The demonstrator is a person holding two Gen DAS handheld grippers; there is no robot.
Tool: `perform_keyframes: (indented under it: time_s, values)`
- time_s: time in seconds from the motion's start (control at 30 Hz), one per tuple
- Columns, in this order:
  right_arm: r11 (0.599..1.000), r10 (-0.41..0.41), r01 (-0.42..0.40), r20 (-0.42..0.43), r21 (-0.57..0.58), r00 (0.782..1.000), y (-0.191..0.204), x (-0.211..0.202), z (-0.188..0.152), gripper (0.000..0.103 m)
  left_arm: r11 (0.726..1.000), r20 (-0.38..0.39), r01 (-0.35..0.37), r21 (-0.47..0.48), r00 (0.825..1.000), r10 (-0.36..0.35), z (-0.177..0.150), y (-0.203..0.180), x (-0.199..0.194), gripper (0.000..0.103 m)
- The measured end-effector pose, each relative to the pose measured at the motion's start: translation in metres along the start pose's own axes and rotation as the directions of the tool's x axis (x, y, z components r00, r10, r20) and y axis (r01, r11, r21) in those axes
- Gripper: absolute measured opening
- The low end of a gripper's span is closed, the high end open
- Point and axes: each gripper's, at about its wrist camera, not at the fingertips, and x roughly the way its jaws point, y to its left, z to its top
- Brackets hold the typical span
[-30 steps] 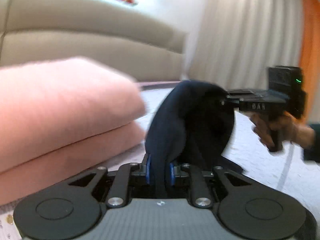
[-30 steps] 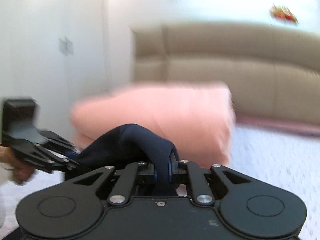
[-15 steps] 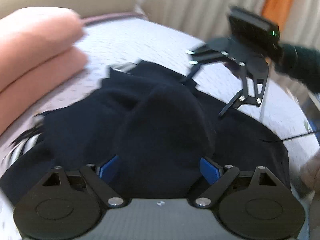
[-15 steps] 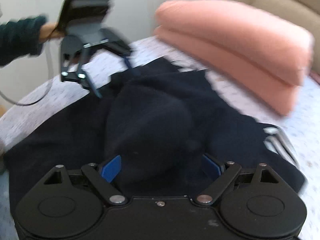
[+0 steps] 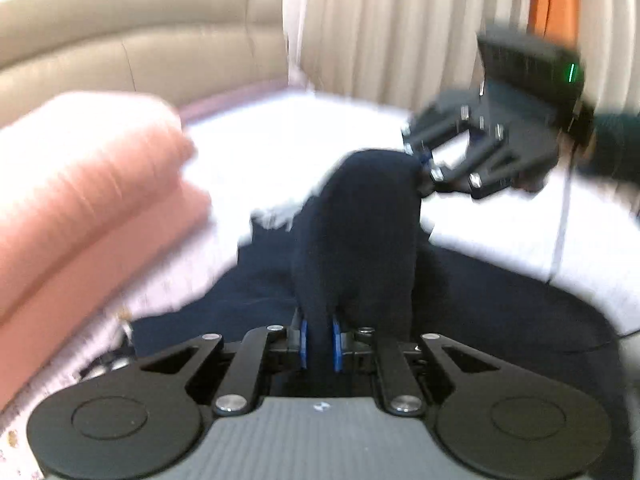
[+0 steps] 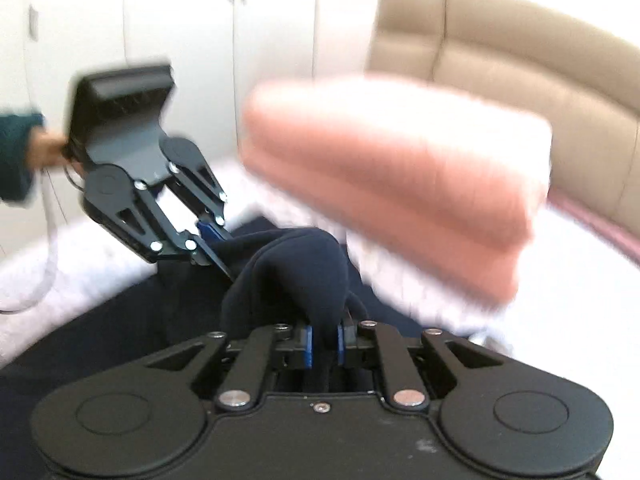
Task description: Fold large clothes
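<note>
Closest in the left wrist view, the left gripper (image 5: 319,344) has its blue pads pinched tight on a bunched fold of a dark navy garment (image 5: 360,232). The cloth rises from the jaws in a soft hump and runs across to the right gripper (image 5: 420,168), which is also closed on it, higher up and to the right. In the right wrist view the same thing shows from the other side: the right gripper (image 6: 324,340) clamps a thick roll of the dark navy garment (image 6: 304,268), and the left gripper (image 6: 216,240) bites the fabric just beyond.

The rest of the garment lies spread below on a pale, lightly patterned bed cover (image 5: 500,216), draping loosely from both grips.

The fabric looks thick, soft and limp, perhaps fleece or knit. It probably has some weight and will sag between two holds, so the surest places to grip are an edge or corner, each hold well apart, not the bunched middle.

Just behind the garment sits a folded pink blanket (image 6: 400,184), two layers thick. Farther back stand a beige padded headboard (image 6: 520,60), white cupboard doors (image 6: 180,20) and pale curtains (image 5: 400,28) with an orange strip.

The pictures are blurred, so fine detail is uncertain.
</note>
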Motion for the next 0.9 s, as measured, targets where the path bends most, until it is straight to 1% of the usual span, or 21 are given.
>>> perform_keyframes:
  time_s: [0.03,0.1,0.13,0.17,0.23,0.27,0.33,0.37,0.4,0.43,0.47,0.53,0.57,0.63,0.67,0.73,0.77,0.8,0.83,0.87,0.9]
  values:
    - [0.999,0.033,-0.034,-0.020,-0.040,0.999,0.006,-0.005,-0.004,0.014,1.000,0.007,0.011,-0.004,1.000,-0.011,-0.002,-0.003,-0.008,0.014]
    - [0.991,0.129,-0.133,-0.149,-0.015,0.980,0.014,0.003,-0.022,0.026,0.998,-0.085,0.059,-0.007,0.995,-0.060,-0.023,-0.014,-0.010,0.019]
    - [0.981,0.192,-0.192,-0.250,0.024,0.949,0.020,0.015,-0.038,0.047,0.997,-0.152,0.078,-0.015,0.985,-0.079,-0.036,-0.017,-0.002,0.022]
    - [0.973,0.227,-0.224,-0.329,0.045,0.917,0.025,0.026,-0.050,0.069,0.995,-0.236,0.097,-0.020,0.967,-0.099,-0.052,-0.022,0.010,0.022]
    - [0.963,0.259,-0.266,-0.423,0.044,0.869,0.041,0.039,-0.066,0.073,0.992,-0.370,0.124,-0.018,0.921,-0.122,-0.079,-0.034,0.029,0.023]
    - [0.960,0.270,-0.275,-0.425,0.051,0.864,0.046,0.038,-0.067,0.073,0.992,-0.389,0.128,-0.013,0.913,-0.123,-0.085,-0.040,0.032,0.024]
    - [0.947,0.321,-0.302,-0.333,0.110,0.886,0.042,0.028,-0.056,0.077,0.990,-0.376,0.138,-0.043,0.916,-0.143,-0.083,-0.046,0.027,0.044]
    - [0.941,0.335,-0.306,-0.278,0.145,0.900,0.035,0.023,-0.048,0.087,0.985,-0.351,0.154,-0.072,0.921,-0.169,-0.076,-0.042,0.026,0.048]
    - [0.938,0.331,-0.296,-0.210,0.182,0.920,0.027,0.018,-0.041,0.092,0.981,-0.313,0.169,-0.098,0.930,-0.191,-0.069,-0.040,0.021,0.056]
    - [0.939,0.300,-0.266,-0.142,0.218,0.943,0.018,0.013,-0.036,0.097,0.977,-0.259,0.173,-0.126,0.945,-0.201,-0.061,-0.038,0.013,0.069]
    - [0.942,0.249,-0.218,-0.096,0.254,0.964,0.013,0.012,-0.031,0.098,0.972,-0.206,0.172,-0.158,0.957,-0.203,-0.053,-0.034,0.008,0.077]
    - [0.951,0.144,-0.108,-0.108,0.289,0.984,0.009,0.022,-0.026,0.098,0.956,-0.094,0.186,-0.229,0.973,-0.211,-0.042,-0.025,0.004,0.094]
    - [0.957,0.093,-0.051,-0.136,0.286,0.986,0.011,0.030,-0.027,0.098,0.951,-0.055,0.164,-0.264,0.981,-0.184,-0.040,-0.021,0.008,0.097]
    - [0.966,0.047,0.012,-0.220,0.257,0.974,0.022,0.053,-0.036,0.098,0.946,-0.080,0.050,-0.320,0.994,-0.079,-0.045,-0.017,0.024,0.096]
    - [0.969,0.047,0.023,-0.276,0.248,0.960,0.028,0.065,-0.043,0.098,0.941,-0.140,-0.022,-0.339,0.990,-0.028,-0.052,-0.016,0.039,0.095]
    - [0.972,0.060,0.037,-0.399,0.231,0.915,0.039,0.088,-0.067,0.098,0.939,-0.246,-0.094,-0.331,0.969,0.010,-0.073,-0.022,0.063,0.091]
    - [0.975,0.042,0.068,-0.472,0.214,0.881,0.048,0.098,-0.085,0.098,0.951,-0.256,-0.127,-0.283,0.965,0.053,-0.084,-0.030,0.068,0.091]
    - [0.968,0.019,0.104,-0.483,0.227,0.876,0.054,0.100,-0.106,0.099,0.968,-0.243,-0.156,-0.197,0.964,0.106,-0.094,-0.044,0.069,0.090]
    - [0.955,0.007,0.115,-0.405,0.275,0.914,0.054,0.091,-0.118,0.102,0.979,-0.241,-0.187,-0.084,0.957,0.162,-0.101,-0.062,0.069,0.091]
    - [0.948,-0.009,0.120,-0.355,0.294,0.935,0.058,0.084,-0.128,0.102,0.973,-0.244,-0.230,0.015,0.943,0.226,-0.107,-0.080,0.071,0.091]
    - [0.952,-0.028,0.128,-0.337,0.279,0.941,0.062,0.081,-0.131,0.101,0.963,-0.239,-0.267,0.045,0.933,0.270,-0.109,-0.091,0.072,0.091]
